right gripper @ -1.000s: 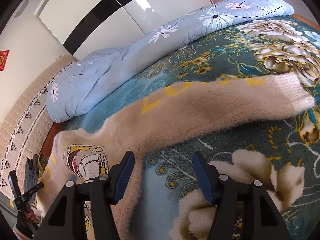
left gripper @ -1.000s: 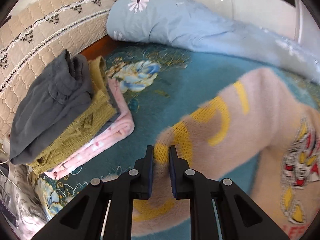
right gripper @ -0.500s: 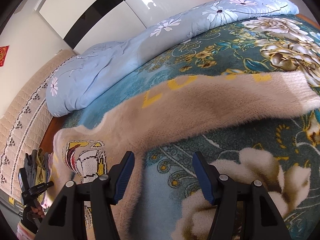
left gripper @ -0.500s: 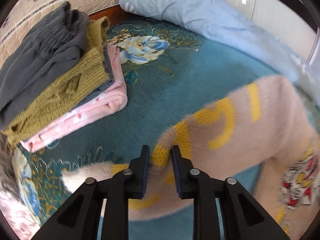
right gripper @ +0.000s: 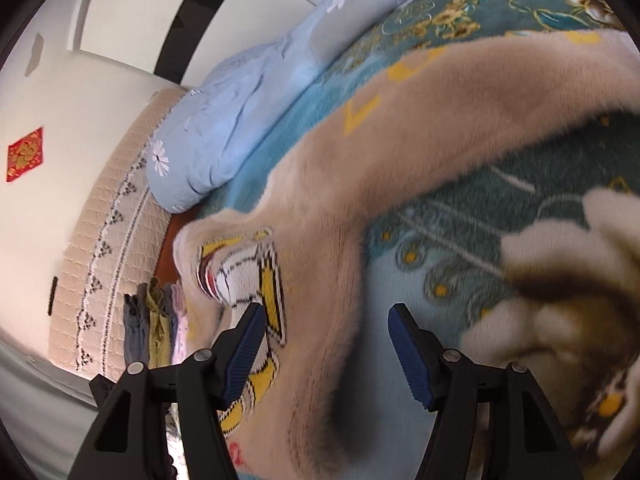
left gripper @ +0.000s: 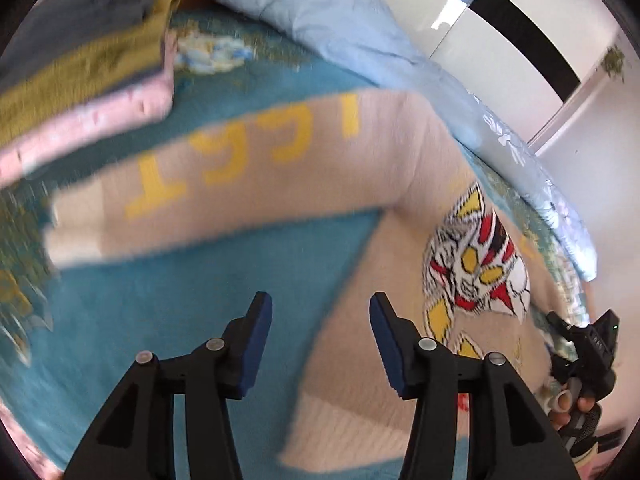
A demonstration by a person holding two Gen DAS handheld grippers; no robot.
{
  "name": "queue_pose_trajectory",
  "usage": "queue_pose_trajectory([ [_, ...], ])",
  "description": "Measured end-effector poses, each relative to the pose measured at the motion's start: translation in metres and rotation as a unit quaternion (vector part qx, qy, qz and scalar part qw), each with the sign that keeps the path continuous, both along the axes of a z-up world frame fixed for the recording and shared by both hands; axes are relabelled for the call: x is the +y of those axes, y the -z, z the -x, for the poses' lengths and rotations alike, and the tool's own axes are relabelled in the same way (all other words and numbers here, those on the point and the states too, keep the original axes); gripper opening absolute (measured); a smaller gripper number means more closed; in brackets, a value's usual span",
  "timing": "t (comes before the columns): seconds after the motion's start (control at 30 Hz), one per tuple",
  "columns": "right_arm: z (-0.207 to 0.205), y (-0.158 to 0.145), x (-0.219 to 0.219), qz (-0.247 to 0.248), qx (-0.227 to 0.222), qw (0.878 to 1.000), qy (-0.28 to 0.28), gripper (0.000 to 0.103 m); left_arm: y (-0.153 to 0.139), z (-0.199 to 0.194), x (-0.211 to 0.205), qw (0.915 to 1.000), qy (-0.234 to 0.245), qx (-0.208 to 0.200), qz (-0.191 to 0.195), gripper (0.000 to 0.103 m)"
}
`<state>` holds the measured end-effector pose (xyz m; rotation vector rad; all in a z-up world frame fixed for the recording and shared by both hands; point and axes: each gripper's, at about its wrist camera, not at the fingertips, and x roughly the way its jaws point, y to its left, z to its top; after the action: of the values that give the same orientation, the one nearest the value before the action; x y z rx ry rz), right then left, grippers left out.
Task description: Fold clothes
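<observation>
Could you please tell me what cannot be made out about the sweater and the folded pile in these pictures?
- Left wrist view: the yellow lettering on the sweater sleeve is smeared by motion blur.
- Left wrist view: the folded pile is blurred and cut off by the edge.
- Right wrist view: the sweater's hem is hidden behind the right gripper.

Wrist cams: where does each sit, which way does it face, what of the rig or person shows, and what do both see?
Left wrist: on the left gripper, looking down at the beige sweater and teal bedspread. Jaws have just been opening, nothing between; a hand holds the right gripper at far right.
Right wrist: on the right gripper, open over the sweater's side edge; only its own fingers show.
Shared: sweater, blue quilt, folded stack.
</observation>
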<state>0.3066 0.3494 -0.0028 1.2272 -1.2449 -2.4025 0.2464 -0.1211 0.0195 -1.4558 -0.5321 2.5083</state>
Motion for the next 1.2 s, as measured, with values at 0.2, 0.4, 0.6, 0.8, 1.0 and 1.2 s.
queue_pose_trajectory([
  [0.2,-0.025,-0.002,-0.032,0.016,-0.009,0.998,-0.058,0.067,0.04,0.004,0.005,0.9963,0.006,-0.061,-0.061,0.056],
  [0.4,-0.053,-0.016,-0.051,0.002,0.036,0.995,-0.089,0.066,0.039,0.001,0.019,0.9951,0.022,-0.047,-0.084,0.063],
  [0.6,-0.051,-0.037,-0.048,-0.01,0.06,0.994,-0.091,0.019,0.025,-0.009,0.028,0.9982,0.017,-0.037,-0.043,0.014],
  [0.8,-0.052,-0.081,-0.032,0.045,0.122,0.987,-0.089,0.013,-0.038,-0.038,0.035,0.9875,0.061,0.044,-0.138,0.009],
  [1.0,-0.069,-0.095,-0.025,0.006,0.113,0.99,-0.082,0.01,-0.048,-0.061,0.031,0.9883,0.063,0.068,-0.121,0.006],
  [1.2,-0.069,-0.046,-0.006,0.031,0.047,0.998,-0.037,0.013,-0.031,-0.049,0.023,0.9951,0.027,0.043,-0.085,0.006],
])
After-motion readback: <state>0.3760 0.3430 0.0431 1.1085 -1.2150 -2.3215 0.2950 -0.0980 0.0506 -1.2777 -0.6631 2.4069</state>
